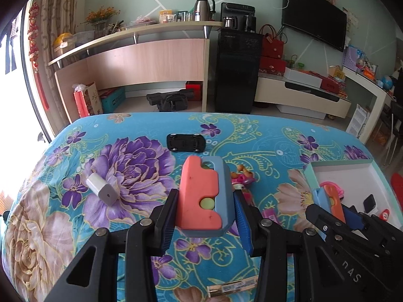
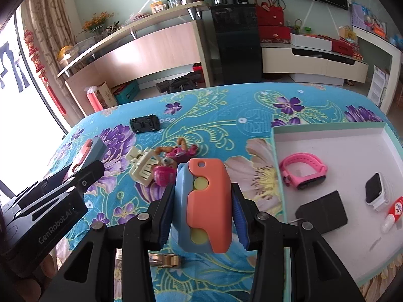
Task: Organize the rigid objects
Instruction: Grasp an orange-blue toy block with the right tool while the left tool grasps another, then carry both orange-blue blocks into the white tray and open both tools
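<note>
Two grips: each handheld gripper is clenched on a salmon-and-blue plastic block toy with yellow-green buttons.
Left gripper (image 1: 205, 216): its blue pads press both sides of the left block toy (image 1: 204, 193), held clear of the floral turquoise tablecloth (image 1: 126, 226), near centre.
Right gripper (image 2: 202, 212): clamped the same way on the right block toy (image 2: 205, 206), held just left of the white shallow box with a mint rim (image 2: 330, 125).
Box contents: pink wristband watch (image 2: 303, 172), black flat case (image 2: 323, 212), white-strapped smartwatch (image 2: 375, 188), small red-and-white figure (image 2: 393, 214).
Loose on the cloth: black toy car (image 2: 145, 123) at the far side, cream toy skeleton (image 2: 144, 167), pink toy figure (image 2: 180, 151), white charger plug (image 1: 103, 191) at the left.
Risk, slip: the pads hold smooth tapered plastic near its lower end, so a quick tilt could let a block pivot out.
Risk, collision: both grippers sit close together; heading for the box at once could knock them.
Risk, landing: dropping a block from height may hit the watches already inside.
</note>
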Demonstrator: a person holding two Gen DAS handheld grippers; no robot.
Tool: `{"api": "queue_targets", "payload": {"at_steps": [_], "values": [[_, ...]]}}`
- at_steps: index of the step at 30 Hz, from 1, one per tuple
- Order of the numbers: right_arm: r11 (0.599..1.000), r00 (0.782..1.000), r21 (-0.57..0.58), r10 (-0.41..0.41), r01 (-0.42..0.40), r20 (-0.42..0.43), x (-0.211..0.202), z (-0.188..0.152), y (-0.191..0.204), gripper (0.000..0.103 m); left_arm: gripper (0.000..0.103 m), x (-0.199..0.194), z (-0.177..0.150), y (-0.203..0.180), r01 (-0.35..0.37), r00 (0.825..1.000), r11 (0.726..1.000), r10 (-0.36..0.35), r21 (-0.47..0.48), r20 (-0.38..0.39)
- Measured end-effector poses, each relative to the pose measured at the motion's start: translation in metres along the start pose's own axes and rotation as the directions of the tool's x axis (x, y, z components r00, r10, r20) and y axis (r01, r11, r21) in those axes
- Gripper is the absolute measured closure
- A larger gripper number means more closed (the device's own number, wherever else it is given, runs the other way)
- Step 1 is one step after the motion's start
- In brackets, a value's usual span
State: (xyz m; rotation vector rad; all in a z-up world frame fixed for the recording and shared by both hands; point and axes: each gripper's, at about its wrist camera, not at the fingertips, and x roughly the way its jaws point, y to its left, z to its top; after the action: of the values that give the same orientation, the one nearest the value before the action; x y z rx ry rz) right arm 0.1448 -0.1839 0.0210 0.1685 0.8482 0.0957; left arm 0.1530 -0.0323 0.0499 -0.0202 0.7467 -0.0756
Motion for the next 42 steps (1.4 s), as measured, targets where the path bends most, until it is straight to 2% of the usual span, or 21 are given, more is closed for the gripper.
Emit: {"api": "queue_targets", "payload": {"at_steps": [6, 13, 20, 24, 30, 36, 42], "values": [[0.988, 0.994, 0.106, -0.111, 0.109, 0.015, -0.018, 0.002, -0.052, 0.059, 0.058, -0.006, -0.003, -0.055, 0.08, 0.997, 0.991, -0.08, 0.105, 0.001], [0.949, 0.973, 0.223, -0.23, 0.222, 0.01, -0.038, -0.003, -0.112, 0.059, 0.058, -0.007, -0.014, -0.109, 0.161, 0.987, 0.969, -0.159, 0.187, -0.029], [0.897, 0.951, 0.332, -0.308, 0.293, -0.005, -0.059, -0.013, -0.161, 0.059, 0.058, -0.007, -0.031, -0.159, 0.226, 0.974, 0.929, -0.213, 0.294, -0.077], [0.881, 0.944, 0.359, -0.33, 0.309, -0.003, -0.068, -0.015, -0.174, 0.059, 0.058, -0.007, -0.042, -0.183, 0.261, 0.965, 0.901, -0.239, 0.345, -0.106], [0.875, 0.946, 0.371, -0.322, 0.31, -0.033, -0.063, -0.019, -0.183, 0.059, 0.058, -0.004, -0.058, -0.208, 0.292, 0.956, 0.866, -0.246, 0.407, -0.162], [0.88, 0.949, 0.358, -0.302, 0.313, -0.088, -0.048, -0.024, -0.184, 0.059, 0.058, 0.004, -0.067, -0.214, 0.302, 0.95, 0.86, -0.234, 0.412, -0.207], [0.882, 0.95, 0.351, -0.3, 0.313, -0.091, -0.048, -0.025, -0.182, 0.058, 0.057, 0.007, -0.069, -0.213, 0.303, 0.949, 0.862, -0.234, 0.407, -0.211]]}}
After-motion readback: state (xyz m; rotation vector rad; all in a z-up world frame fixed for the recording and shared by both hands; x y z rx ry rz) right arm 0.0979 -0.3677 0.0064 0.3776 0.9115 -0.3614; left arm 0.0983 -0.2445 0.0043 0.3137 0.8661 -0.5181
